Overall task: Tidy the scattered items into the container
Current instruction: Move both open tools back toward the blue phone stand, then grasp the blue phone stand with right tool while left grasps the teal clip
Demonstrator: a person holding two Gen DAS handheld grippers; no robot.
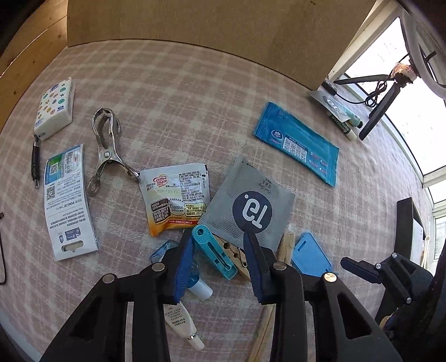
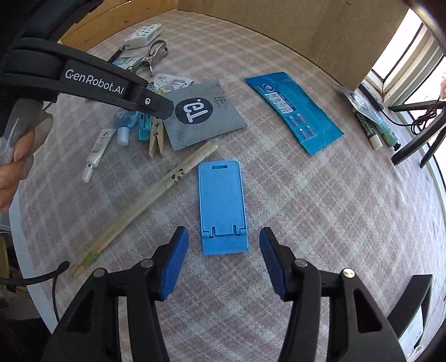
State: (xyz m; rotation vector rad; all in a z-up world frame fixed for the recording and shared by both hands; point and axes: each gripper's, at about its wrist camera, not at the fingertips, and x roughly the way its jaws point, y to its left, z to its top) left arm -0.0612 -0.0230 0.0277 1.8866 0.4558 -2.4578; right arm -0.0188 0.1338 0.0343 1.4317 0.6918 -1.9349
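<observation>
Scattered items lie on a checked tablecloth. My left gripper [image 1: 218, 239] is open, its jaws on either side of a teal clip [image 1: 214, 252] lying on a wooden clothespin [image 1: 237, 257], beside a grey sachet [image 1: 249, 203]. My right gripper [image 2: 224, 236] is open, its jaws on either side of the near end of a flat blue phone stand [image 2: 223, 206]. A Coffee-mate packet [image 1: 175, 199], metal pliers [image 1: 104, 147], a blue wipes pack [image 1: 297, 142] and wrapped chopsticks [image 2: 145, 206] lie around. No container shows.
A white tissue pack [image 1: 55, 107], a pen [image 1: 35, 158] and a printed card [image 1: 68, 203] lie at the left. A small white tube [image 1: 181, 323] lies near. Tubes [image 2: 379, 131] and a tripod leg [image 2: 418, 139] are at the far right. A wooden board [image 1: 195, 19] backs the table.
</observation>
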